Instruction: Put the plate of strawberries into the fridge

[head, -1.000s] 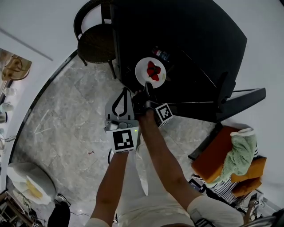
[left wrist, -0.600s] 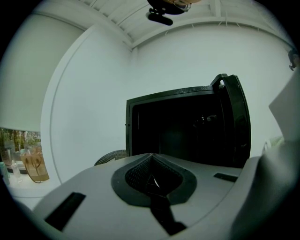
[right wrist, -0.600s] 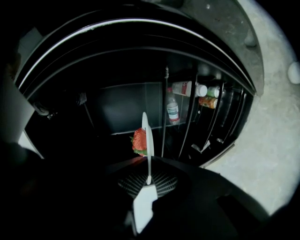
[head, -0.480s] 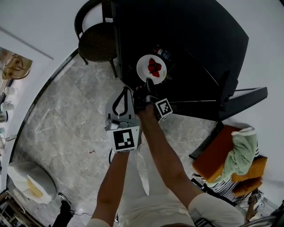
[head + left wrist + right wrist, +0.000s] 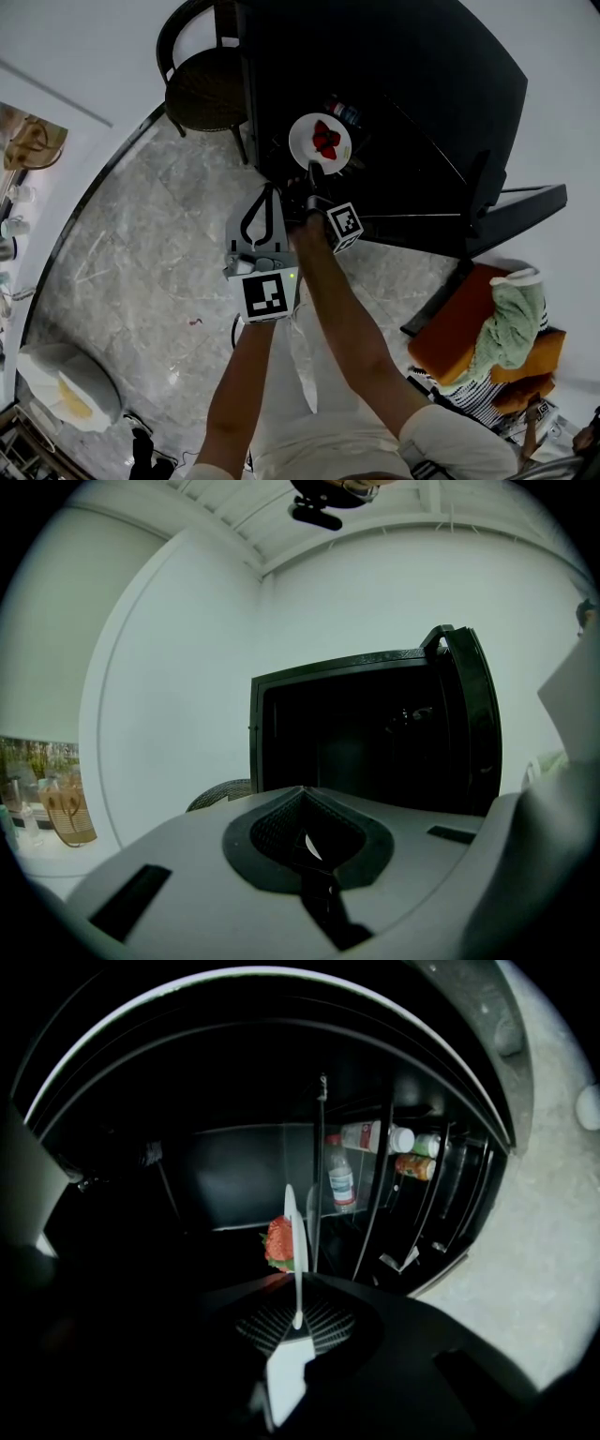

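Note:
A white plate (image 5: pixel 300 141) with red strawberries (image 5: pixel 325 141) hangs at the mouth of the open black fridge (image 5: pixel 422 84). My right gripper (image 5: pixel 314 174) is shut on the plate's near rim. In the right gripper view the plate (image 5: pixel 292 1241) shows edge-on between the jaws, with a strawberry (image 5: pixel 278 1243) to its left and the dark fridge shelves behind. My left gripper (image 5: pixel 268 189) hangs just left of the right one, over the floor, jaws together and holding nothing. In the left gripper view the left gripper (image 5: pixel 305 803) faces the black fridge (image 5: pixel 375 733).
Bottles (image 5: pixel 342 1180) stand in the fridge's racks on the right. The fridge door (image 5: pixel 511 211) juts out to the right. A dark round chair (image 5: pixel 202 89) stands left of the fridge. An orange seat with a green cloth (image 5: pixel 506 328) is at the lower right.
The right gripper has carried the plate a little farther toward the fridge. The left gripper has shifted slightly right and stayed shut.

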`<state>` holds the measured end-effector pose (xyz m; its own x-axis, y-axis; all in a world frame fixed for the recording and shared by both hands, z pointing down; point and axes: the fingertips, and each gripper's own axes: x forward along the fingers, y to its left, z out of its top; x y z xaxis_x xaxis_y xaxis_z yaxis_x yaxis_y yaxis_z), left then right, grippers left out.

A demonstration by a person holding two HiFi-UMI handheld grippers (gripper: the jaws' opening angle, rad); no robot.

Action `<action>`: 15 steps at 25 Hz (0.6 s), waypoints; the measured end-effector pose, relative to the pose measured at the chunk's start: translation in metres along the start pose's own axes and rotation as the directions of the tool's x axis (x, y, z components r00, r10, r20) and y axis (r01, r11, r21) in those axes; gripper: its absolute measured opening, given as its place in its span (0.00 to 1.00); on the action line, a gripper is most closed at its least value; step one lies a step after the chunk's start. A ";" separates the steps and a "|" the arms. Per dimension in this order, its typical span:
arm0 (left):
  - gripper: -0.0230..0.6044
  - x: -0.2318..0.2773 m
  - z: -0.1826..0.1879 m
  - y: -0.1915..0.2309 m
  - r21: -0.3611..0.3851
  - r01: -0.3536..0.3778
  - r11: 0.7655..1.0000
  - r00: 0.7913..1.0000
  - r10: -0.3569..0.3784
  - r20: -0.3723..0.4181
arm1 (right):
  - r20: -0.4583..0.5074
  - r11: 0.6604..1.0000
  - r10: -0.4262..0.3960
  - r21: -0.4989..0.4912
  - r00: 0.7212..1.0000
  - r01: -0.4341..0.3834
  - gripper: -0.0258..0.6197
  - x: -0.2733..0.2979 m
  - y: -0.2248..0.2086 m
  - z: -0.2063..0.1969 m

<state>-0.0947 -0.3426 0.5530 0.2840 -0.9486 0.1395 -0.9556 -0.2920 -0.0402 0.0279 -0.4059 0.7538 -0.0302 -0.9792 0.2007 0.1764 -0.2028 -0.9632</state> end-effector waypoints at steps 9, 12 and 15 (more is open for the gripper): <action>0.04 0.000 -0.003 0.001 -0.017 -0.002 1.000 1.000 0.002 -0.004 | -0.006 0.999 -0.028 -0.046 1.000 0.028 0.07 0.006 -0.005 0.005; 0.04 0.001 -0.003 0.000 -0.015 0.007 1.000 1.000 -0.007 -0.006 | -0.003 0.998 -0.020 -0.054 1.000 0.020 0.07 0.010 -0.006 0.008; 0.04 0.000 -0.003 0.001 -0.022 0.005 1.000 1.000 -0.005 -0.005 | -0.002 0.998 -0.010 -0.056 1.000 0.010 0.07 0.014 -0.006 0.009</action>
<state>-0.0957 -0.3426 0.5562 0.2888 -0.9464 0.1445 -0.9555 -0.2943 -0.0178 0.0353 -0.4178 0.7643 -0.0337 -0.9771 0.2101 0.1204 -0.2126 -0.9697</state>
